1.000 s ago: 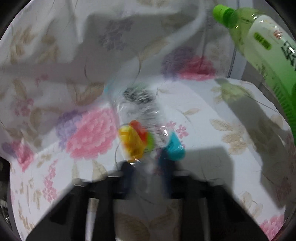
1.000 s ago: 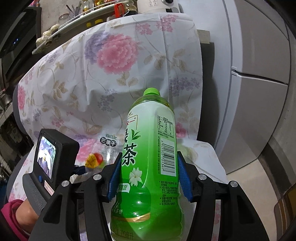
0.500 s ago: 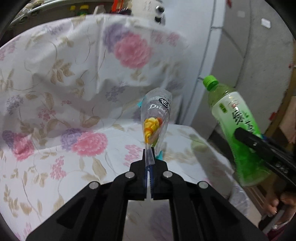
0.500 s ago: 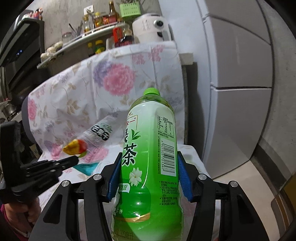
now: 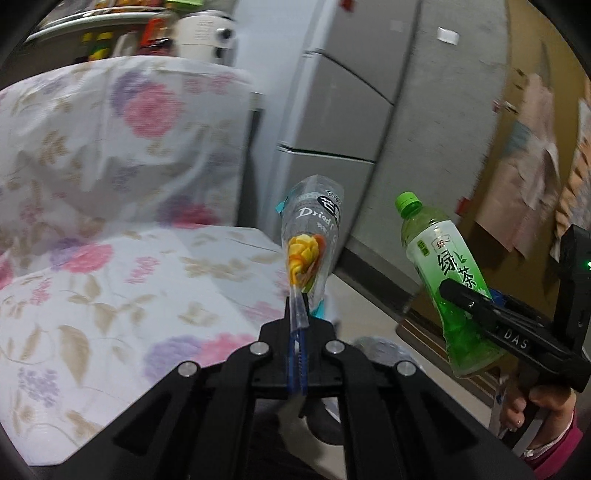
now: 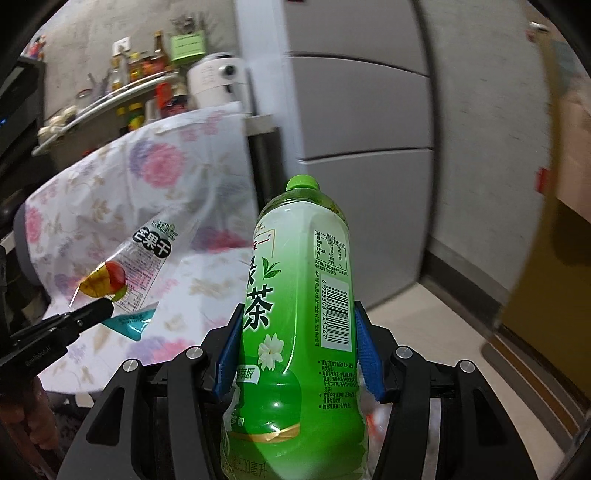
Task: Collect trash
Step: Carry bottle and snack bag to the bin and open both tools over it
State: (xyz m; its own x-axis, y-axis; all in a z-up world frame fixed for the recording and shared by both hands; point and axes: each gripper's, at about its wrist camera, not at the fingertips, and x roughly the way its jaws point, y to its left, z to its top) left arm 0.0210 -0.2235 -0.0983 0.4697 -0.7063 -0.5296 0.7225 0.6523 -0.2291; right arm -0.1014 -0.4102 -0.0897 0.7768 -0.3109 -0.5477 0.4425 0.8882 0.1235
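While its jaws press flat on the clear lower edge of a crinkled plastic snack bag [image 5: 312, 236] printed "Dried" and, on its other face, "芒果干" beside a mango picture, the left gripper [image 5: 297, 334] holds it upright above a floral-cloth chair [image 5: 110, 280]. To its right, the right gripper [image 6: 297, 354] clamps its blue ribbed pads [image 6: 367, 354] around a smooth green tea bottle [image 6: 299, 325], green-capped, labelled "绿茶" and barcoded, before a grey fridge [image 6: 354, 110].

- The green tea bottle [image 6: 295, 325] has its base cut off by the lower edge of the right wrist view.
- Above the floral-covered chair [image 5: 110, 206], the shelf jars [image 5: 122, 33] blur beyond telling.
- The snack bag [image 5: 312, 243] has its lower edge hidden inside the left tongs [image 5: 297, 332].
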